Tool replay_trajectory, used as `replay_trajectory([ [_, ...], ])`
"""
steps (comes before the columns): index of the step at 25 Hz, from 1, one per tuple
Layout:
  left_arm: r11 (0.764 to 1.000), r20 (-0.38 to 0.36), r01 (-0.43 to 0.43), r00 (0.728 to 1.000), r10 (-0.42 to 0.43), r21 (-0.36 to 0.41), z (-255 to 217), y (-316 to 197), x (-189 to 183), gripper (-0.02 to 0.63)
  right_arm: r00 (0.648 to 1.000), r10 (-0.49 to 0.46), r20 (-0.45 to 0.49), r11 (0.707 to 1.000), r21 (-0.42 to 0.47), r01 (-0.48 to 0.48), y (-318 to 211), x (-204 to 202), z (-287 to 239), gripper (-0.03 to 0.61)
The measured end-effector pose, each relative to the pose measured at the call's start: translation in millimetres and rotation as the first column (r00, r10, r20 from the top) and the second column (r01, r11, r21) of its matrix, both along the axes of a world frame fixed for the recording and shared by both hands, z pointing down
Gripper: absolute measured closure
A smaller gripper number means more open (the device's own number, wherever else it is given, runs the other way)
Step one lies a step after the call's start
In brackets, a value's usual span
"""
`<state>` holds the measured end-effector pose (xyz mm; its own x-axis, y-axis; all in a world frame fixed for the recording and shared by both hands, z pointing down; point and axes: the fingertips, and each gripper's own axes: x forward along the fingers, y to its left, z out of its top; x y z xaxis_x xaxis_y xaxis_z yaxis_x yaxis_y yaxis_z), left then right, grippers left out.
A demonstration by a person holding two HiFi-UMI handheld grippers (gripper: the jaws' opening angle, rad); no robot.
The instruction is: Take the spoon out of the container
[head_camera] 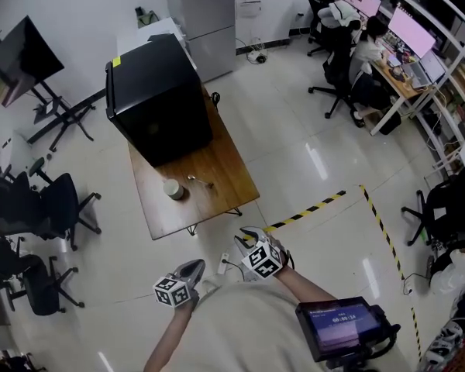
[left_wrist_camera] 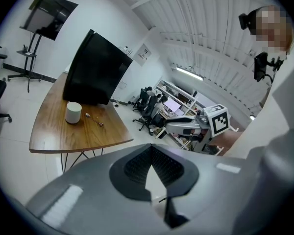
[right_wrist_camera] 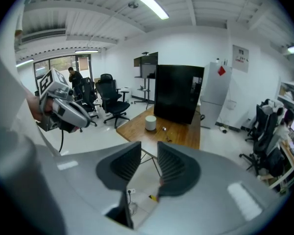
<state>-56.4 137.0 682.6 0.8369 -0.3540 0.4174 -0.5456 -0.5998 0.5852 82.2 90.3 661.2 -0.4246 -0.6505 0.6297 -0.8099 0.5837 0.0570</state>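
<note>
1. An open-plan office, with pale glossy floor tiles all round the wooden table [head_camera: 217, 201].
2. Well to the right of the table and beyond it, a person [head_camera: 368, 53] sits at a long desk with lit monitors [head_camera: 409, 28].
3. Left of the table stand black swivel chairs [head_camera: 50, 204] and a screen on a wheeled stand [head_camera: 19, 60].
4. Black-and-yellow floor tape [head_camera: 310, 209] runs just right of the table's near end.
5. A tall grey cabinet [head_camera: 205, 14] stands past its far end.
</note>
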Motion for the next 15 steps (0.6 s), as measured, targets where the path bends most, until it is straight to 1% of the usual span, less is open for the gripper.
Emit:
replay_trajectory([
  [4,1.000,-0.001,0.016,1.000,-0.016,-0.003,3.0,-0.9,14.7,0.611,1.000,-0.003,0.027,1.000,0.002,0.003,-3.1,11.0,-4.7,0.485],
  [5,1.000,-0.002,0.018,1.000,-0.018,-0.004,3.9,-0.8,18.8,0.611,1.000,-0.004,0.025,1.000,0.001,0.004,-3.3,15.1,-4.3,0.485],
  [8,1.000,-0.006,0.023,1.000,-0.023,-0.004,5.8,-2.0,37.0,0.611,1.000,-0.018,-0.005,1.000,0.004,0.018,-4.4,33.7,-2.3,0.514],
  [12,0.999,-0.010,0.035,0.999,-0.035,-0.006,10.6,-4.2,68.5,0.611,0.999,-0.040,-0.017,0.999,0.005,0.040,-5.5,64.6,3.7,0.514],
  [15,0.999,-0.012,0.044,0.999,-0.044,-0.014,16.0,-2.2,77.3,0.611,0.999,-0.045,-0.022,0.999,0.000,0.045,-3.5,74.5,9.6,0.514],
])
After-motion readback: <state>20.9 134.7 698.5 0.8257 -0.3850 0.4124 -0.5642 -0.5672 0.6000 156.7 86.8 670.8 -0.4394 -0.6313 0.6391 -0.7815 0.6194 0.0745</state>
